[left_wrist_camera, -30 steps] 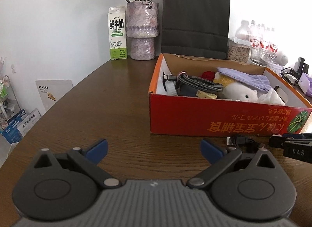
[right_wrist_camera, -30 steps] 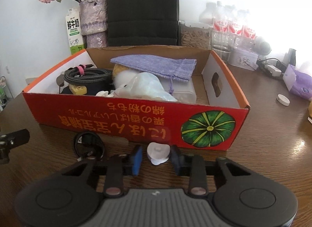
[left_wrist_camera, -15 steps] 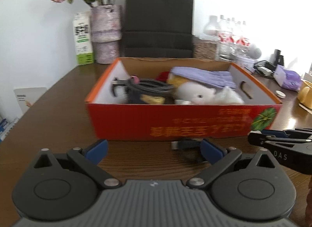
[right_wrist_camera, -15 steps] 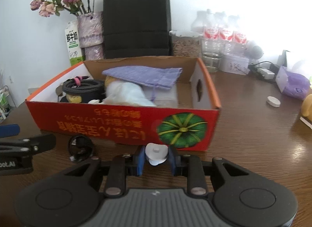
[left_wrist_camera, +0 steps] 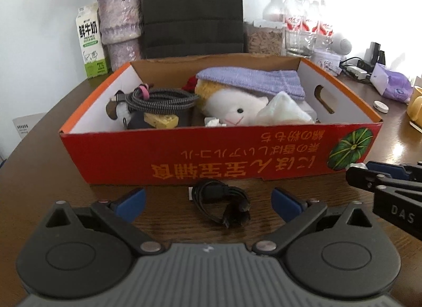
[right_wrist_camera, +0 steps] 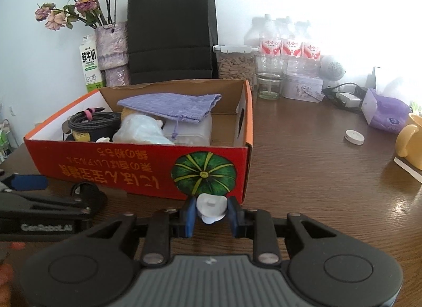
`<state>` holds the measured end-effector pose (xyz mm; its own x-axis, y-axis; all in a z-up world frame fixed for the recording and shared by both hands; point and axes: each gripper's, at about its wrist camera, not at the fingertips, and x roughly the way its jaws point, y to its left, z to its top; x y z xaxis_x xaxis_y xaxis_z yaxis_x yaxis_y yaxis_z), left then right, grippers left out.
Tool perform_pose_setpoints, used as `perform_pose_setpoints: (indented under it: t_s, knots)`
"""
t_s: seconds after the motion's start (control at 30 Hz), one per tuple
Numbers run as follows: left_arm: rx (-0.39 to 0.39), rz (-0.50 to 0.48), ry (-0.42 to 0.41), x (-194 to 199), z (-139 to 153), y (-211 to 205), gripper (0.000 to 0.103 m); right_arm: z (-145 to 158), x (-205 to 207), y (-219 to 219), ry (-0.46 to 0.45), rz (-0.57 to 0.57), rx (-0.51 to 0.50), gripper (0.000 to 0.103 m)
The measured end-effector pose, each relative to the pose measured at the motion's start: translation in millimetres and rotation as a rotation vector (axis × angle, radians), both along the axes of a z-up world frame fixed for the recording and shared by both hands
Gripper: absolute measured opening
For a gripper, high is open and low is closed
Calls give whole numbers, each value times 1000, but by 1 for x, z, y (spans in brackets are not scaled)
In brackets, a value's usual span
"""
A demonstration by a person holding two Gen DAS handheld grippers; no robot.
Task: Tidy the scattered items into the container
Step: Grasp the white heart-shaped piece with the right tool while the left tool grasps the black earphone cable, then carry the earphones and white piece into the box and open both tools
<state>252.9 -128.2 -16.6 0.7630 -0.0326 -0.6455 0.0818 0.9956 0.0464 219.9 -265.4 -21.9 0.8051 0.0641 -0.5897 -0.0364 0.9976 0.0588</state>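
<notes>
A red cardboard box (left_wrist_camera: 211, 161) (right_wrist_camera: 118, 167) stands on the brown table, holding a coiled grey cable, a plush toy, a purple pouch and a plastic bag. In front of it lies a coiled black cable (left_wrist_camera: 221, 205), between the wide-open fingers of my left gripper (left_wrist_camera: 208, 200). In the right wrist view the cable (right_wrist_camera: 87, 192) shows partly behind the left gripper. My right gripper (right_wrist_camera: 211, 213) is shut on a small white plastic piece (right_wrist_camera: 212, 205), near the box's front right corner. It also shows at the right edge of the left wrist view (left_wrist_camera: 361, 171).
Behind the box stand a black paper bag (right_wrist_camera: 171, 32), a vase with dried flowers (right_wrist_camera: 110, 53), a milk carton (left_wrist_camera: 91, 43), bottles and a glass (right_wrist_camera: 269, 80). On the right lie a white round disc (right_wrist_camera: 354, 136), a purple pack (right_wrist_camera: 387, 117) and a yellow mug (right_wrist_camera: 411, 143).
My left gripper has swung rightwards across the box's front, so the black cable now lies between its open fingers. The right gripper shifted towards the box's right corner, still holding the white piece.
</notes>
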Motion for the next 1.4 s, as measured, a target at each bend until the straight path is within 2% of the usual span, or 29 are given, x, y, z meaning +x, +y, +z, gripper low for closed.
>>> perform_pose_setpoints:
  t_s: [0.13,0.23,0.27,0.3,0.33,0.4,0.73,1.1,1.2,1.4]
  knots:
    - [-8,4,1,1,-1,1,101,-1,0,2,-1,7,3,24]
    - [-14,-2,10,1,-2,-1,88,-2,1,2,1,8,7,24]
    - [-21,-5,25,2,-3,-2,76,-2,0,2,0,8,7,24]
    - [-32,-10,44,4,-4,-1,69,-2,0,2,-1,9,7,24]
    - [-28,-10,36,3,-4,-2,65,-2,0,2,-1,10,7,24]
    - [-32,-23,27,0,-3,-2,50,-3,0,3,-1,13,5,24]
    - [-37,-44,12,-5,-3,-3,47,-4,-3,8,-13,23,-8,24]
    - [-68,-45,-19,-28,11,24,46,8,-18,18,-52,37,-16,24]
    - [-74,-53,-55,-38,22,33,46,15,-23,23,-72,49,-15,24]
    - [-101,-56,-180,-50,55,46,46,39,-25,35,-132,78,-4,24]
